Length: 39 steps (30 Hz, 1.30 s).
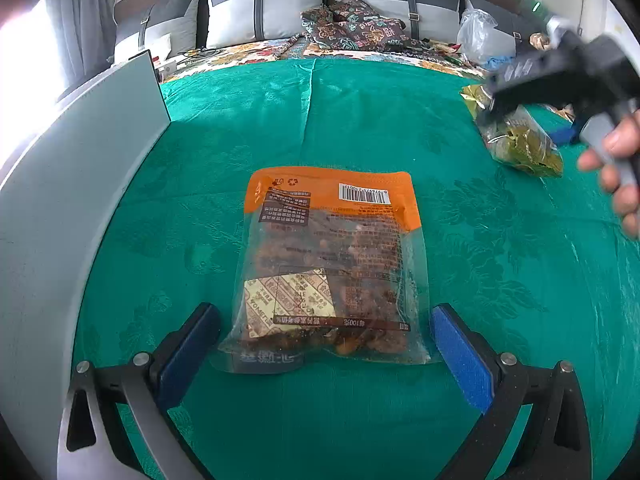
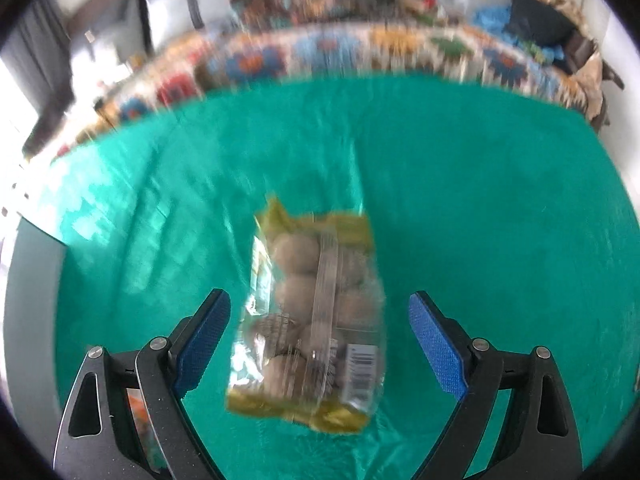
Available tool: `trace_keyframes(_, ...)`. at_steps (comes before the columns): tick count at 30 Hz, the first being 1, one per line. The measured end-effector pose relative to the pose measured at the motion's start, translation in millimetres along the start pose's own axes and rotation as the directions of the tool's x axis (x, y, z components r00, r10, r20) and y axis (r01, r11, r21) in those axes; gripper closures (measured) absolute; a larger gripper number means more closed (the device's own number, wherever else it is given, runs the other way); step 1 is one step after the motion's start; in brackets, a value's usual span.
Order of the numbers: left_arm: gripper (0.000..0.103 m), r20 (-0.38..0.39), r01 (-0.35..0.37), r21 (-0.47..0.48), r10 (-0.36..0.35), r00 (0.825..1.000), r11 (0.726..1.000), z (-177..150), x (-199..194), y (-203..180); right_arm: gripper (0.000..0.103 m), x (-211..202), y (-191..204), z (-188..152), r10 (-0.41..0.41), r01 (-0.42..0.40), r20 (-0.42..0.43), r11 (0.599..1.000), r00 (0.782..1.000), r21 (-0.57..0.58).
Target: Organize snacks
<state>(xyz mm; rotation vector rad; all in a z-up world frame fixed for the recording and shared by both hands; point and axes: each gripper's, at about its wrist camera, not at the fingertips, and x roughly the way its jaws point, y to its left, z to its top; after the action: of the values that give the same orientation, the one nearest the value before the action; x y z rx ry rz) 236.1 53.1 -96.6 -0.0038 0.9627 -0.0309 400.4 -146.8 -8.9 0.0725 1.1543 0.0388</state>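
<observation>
A green patterned cloth point(image 1: 360, 120) covers the surface, with a sofa lined with grey cushions point(image 1: 264, 8) behind it.

In the left wrist view, the left gripper point(image 1: 326, 332) points down at an orange-topped clear snack bag point(image 1: 332, 264) lying flat on the cloth, label side up with a barcode near its top edge. The fingers stand wide open, one on each side of the bag's near end, and their blue pads point(image 1: 460, 356) do not press on it. A pale grey panel point(image 1: 80, 152) stands along the left edge of the cloth. Far to the right, a person's hand point(image 1: 616, 168) holds the other gripper's handle above a yellow-edged bag.

In the right wrist view, which is blurred by motion, the right gripper point(image 2: 320, 340) points down over that yellow-edged clear bag of round brown snacks point(image 2: 316, 320), which lies flat on the cloth well apart from the orange bag. Its fingers are spread wide, with the bag between them but untouched on both sides. A clear plastic bag point(image 1: 476, 32) and patterned pillows point(image 1: 352, 24) sit on the sofa.
</observation>
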Motion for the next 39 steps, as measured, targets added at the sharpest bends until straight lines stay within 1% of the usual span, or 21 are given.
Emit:
trace_keyframes(1, 0.0, 0.0, 0.0, 0.0, 0.0, 1.0, 1.0, 0, 0, 0, 0.011, 11, 1, -2, -0.032, 0.032, -0.04, 0.999, 0.999, -0.007)
trace_keyframes(2, 0.0, 0.0, 0.001, -0.001, -0.001, 1.0, 1.0, 0, 0, 0, 0.011, 19, 1, -3, -0.045, 0.045, -0.064, 0.999, 0.997, -0.006)
trace_keyframes(3, 0.0, 0.0, 0.0, 0.0, 0.0, 1.0, 1.0, 0, 0, 0, 0.013, 22, -3, -7, -0.042, 0.042, -0.067, 0.999, 0.997, 0.008)
trace_keyframes(5, 0.0, 0.0, 0.0, -0.001, 0.0, 1.0, 1.0, 1, 1, 0, 0.016, 14, -15, -17, -0.004, 0.005, -0.004, 0.998, 1.0, 0.058)
trace_keyframes(6, 0.0, 0.0, 0.0, -0.001, 0.0, 1.0, 1.0, 1, 1, 0, 0.028, 7, -19, -22, 0.019, -0.022, 0.038, 0.997, 0.999, 0.072)
trace_keyframes(7, 0.0, 0.0, 0.0, -0.001, 0.0, 1.0, 1.0, 1, 1, 0, 0.029, 1, -22, -25, 0.036, -0.041, 0.065, 0.997, 0.997, 0.072)
trace_keyframes(8, 0.0, 0.0, -0.001, -0.001, 0.001, 1.0, 1.0, 1, 1, 0, 0.03, -6, -25, -28, 0.033, -0.038, 0.074, 0.997, 0.997, 0.061)
trace_keyframes(10, 0.0, 0.0, 0.0, -0.001, 0.0, 1.0, 1.0, 0, 1, 0, 0.031, -13, -24, -36, 0.061, -0.066, 0.091, 0.997, 0.994, 0.047)
trace_keyframes(13, 0.0, 0.0, 0.0, 0.0, 0.0, 1.0, 1.0, 0, 1, 0, 0.031, -33, -33, -57, 0.103, -0.108, 0.12, 0.994, 0.987, 0.033)
trace_keyframes(14, 0.0, 0.0, 0.0, 0.0, 0.0, 1.0, 1.0, 1, 1, 0, 0.031, -44, -35, -73, 0.111, -0.114, 0.138, 0.993, 0.984, 0.019)
trace_keyframes(15, 0.0, 0.0, 0.0, -0.001, 0.0, 1.0, 1.0, 1, 1, 0, 0.031, -49, -35, -82, 0.106, -0.108, 0.148, 0.994, 0.983, 0.003)
trace_keyframes(18, 0.0, 0.001, 0.001, -0.001, -0.001, 1.0, 1.0, 0, 1, 0, 0.031, -77, -35, -134, 0.109, -0.098, 0.189, 0.993, 0.976, -0.066)
trace_keyframes(21, 0.0, 0.0, 0.0, -0.001, 0.0, 1.0, 1.0, 1, 1, 0, 0.03, -95, -38, -189, 0.072, -0.043, 0.236, 0.991, 0.969, -0.126)
trace_keyframes(23, 0.0, 0.0, 0.0, -0.001, 0.0, 1.0, 1.0, 1, 1, 0, 0.03, -96, -45, -218, 0.046, -0.018, 0.246, 0.993, 0.968, -0.117)
trace_keyframes(25, 0.0, 0.001, 0.0, -0.001, 0.0, 1.0, 1.0, 1, 1, 0, 0.028, -84, -51, -233, 0.025, -0.002, 0.23, 0.995, 0.973, -0.101)
trace_keyframes(26, 0.0, 0.001, 0.0, -0.001, 0.0, 1.0, 1.0, 0, 1, 0, 0.026, -81, -52, -237, 0.021, 0.005, 0.237, 0.994, 0.971, -0.108)
trace_keyframes(27, 0.0, 0.001, 0.0, -0.001, 0.0, 1.0, 1.0, 1, 1, 0, 0.025, -77, -52, -243, 0.016, 0.015, 0.252, 0.993, 0.968, -0.12)
trace_keyframes(28, 0.0, 0.001, 0.0, -0.001, 0.0, 1.0, 1.0, 0, 1, 0, 0.025, -71, -51, -247, -0.001, 0.035, 0.25, 0.991, 0.968, -0.131)
trace_keyframes(30, 0.0, 0.001, -0.001, -0.001, 0.001, 1.0, 1.0, 0, 1, 0, 0.02, -70, -51, -249, -0.007, 0.04, 0.256, 0.991, 0.967, -0.125)
trace_keyframes(36, 0.0, 0.001, -0.001, -0.002, 0.001, 1.0, 1.0, 0, 1, 0, 0.015, -72, -55, -248, -0.013, 0.041, 0.249, 0.994, 0.968, -0.106)
trace_keyframes(39, 0.0, 0.001, -0.001, -0.002, 0.001, 1.0, 1.0, 0, 1, 0, 0.015, -74, -54, -250, -0.016, 0.043, 0.25, 0.994, 0.968, -0.103)
